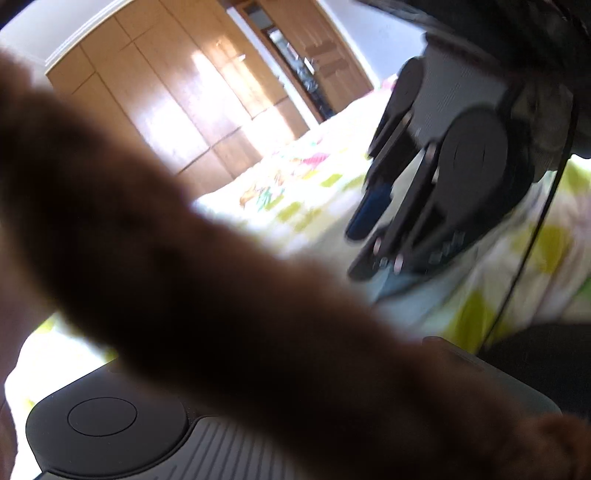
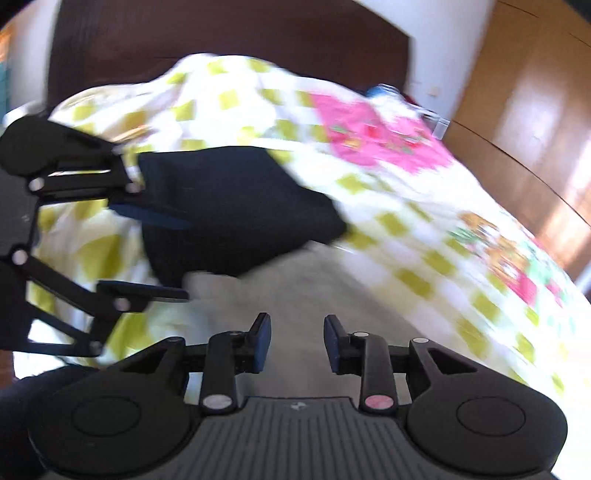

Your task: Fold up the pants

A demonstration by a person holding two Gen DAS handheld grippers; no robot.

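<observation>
Directly ahead of the right gripper (image 2: 297, 343), a strip of pale grey cloth (image 2: 295, 284) lies flat and low; nothing stands between the parted fingers. To its left, the left gripper (image 2: 149, 251) occupies the space above the checked bedspread (image 2: 424, 229), with a dark navy folded garment (image 2: 236, 206) beyond it. A raised hump of bedding backs onto the dark headboard (image 2: 229, 29), closing the far side. The wooden wardrobe (image 2: 535, 122) bounds the right. In the left wrist view, a blurred brown mass (image 1: 184, 277) blocks most of the field.
</observation>
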